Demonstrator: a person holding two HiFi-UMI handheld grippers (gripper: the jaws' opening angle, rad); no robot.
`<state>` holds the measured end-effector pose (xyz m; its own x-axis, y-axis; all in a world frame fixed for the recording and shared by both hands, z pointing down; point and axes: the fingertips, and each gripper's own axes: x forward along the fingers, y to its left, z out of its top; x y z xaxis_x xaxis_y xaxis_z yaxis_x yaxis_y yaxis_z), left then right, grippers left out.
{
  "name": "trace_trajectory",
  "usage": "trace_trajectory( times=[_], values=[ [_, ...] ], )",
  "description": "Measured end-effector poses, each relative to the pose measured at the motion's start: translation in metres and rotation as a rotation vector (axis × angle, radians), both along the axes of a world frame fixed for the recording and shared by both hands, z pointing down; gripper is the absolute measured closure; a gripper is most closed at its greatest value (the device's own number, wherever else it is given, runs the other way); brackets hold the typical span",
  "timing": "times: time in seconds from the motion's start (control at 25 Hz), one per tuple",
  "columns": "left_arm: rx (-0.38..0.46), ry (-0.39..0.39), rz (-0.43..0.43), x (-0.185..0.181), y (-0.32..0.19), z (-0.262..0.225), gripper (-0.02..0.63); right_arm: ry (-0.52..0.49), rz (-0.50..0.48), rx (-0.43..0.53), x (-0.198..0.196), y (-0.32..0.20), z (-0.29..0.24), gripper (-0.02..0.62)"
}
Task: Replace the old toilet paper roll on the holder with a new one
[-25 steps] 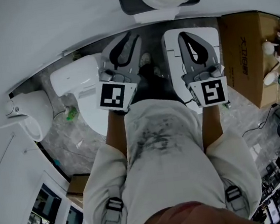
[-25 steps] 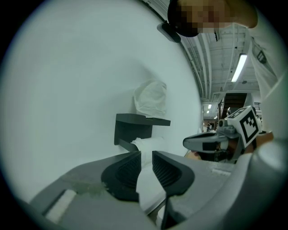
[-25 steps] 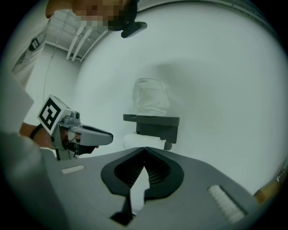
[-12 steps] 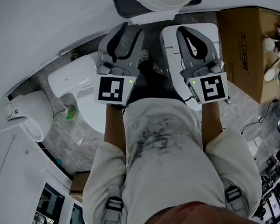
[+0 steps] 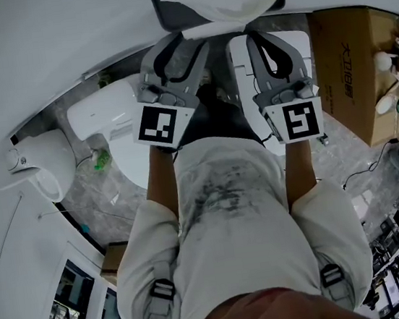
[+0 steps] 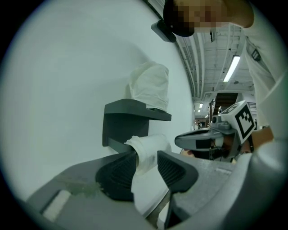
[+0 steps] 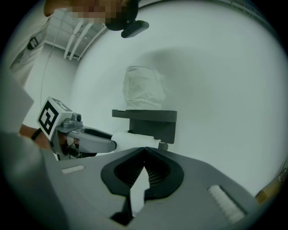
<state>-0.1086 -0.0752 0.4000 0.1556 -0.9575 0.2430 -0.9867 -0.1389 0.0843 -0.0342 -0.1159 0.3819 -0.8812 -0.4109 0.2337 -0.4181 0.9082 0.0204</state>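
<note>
A dark grey holder (image 6: 121,119) hangs on the white wall, also seen in the right gripper view (image 7: 153,123) and at the top of the head view (image 5: 166,13). A new roll in white wrap (image 6: 150,85) stands on its shelf. The thin old roll (image 6: 150,143) sits on the bar below. My left gripper (image 6: 145,159) has just been opening its jaws and is open, with the old roll's end between the pads. To its right, my right gripper (image 7: 145,150) is shut and empty, pointing at the holder (image 5: 265,40).
A white toilet (image 5: 114,122) and a second white fixture (image 5: 40,165) stand on the floor at the left. A cardboard box (image 5: 349,77) stands at the right, with cluttered items beyond it. The white wall fills the space behind the holder.
Both grippers have moved up the head view, closer to the holder. The left jaws stand wider apart than before.
</note>
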Motion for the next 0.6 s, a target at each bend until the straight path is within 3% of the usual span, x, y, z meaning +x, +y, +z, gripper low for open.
trace_trajectory(
  times=[0.2, 0.6],
  values=[
    [-0.009, -0.008, 0.008, 0.0019, -0.0049, 0.0037, 0.462, -0.003, -0.003, -0.006, -0.001, -0.0021, 0.0007, 0.593],
    [0.022, 0.01, 0.047, 0.009, -0.0095, -0.0001, 0.543, 0.001, 0.011, -0.015, 0.0054, -0.0019, 0.0035, 0.592]
  ],
)
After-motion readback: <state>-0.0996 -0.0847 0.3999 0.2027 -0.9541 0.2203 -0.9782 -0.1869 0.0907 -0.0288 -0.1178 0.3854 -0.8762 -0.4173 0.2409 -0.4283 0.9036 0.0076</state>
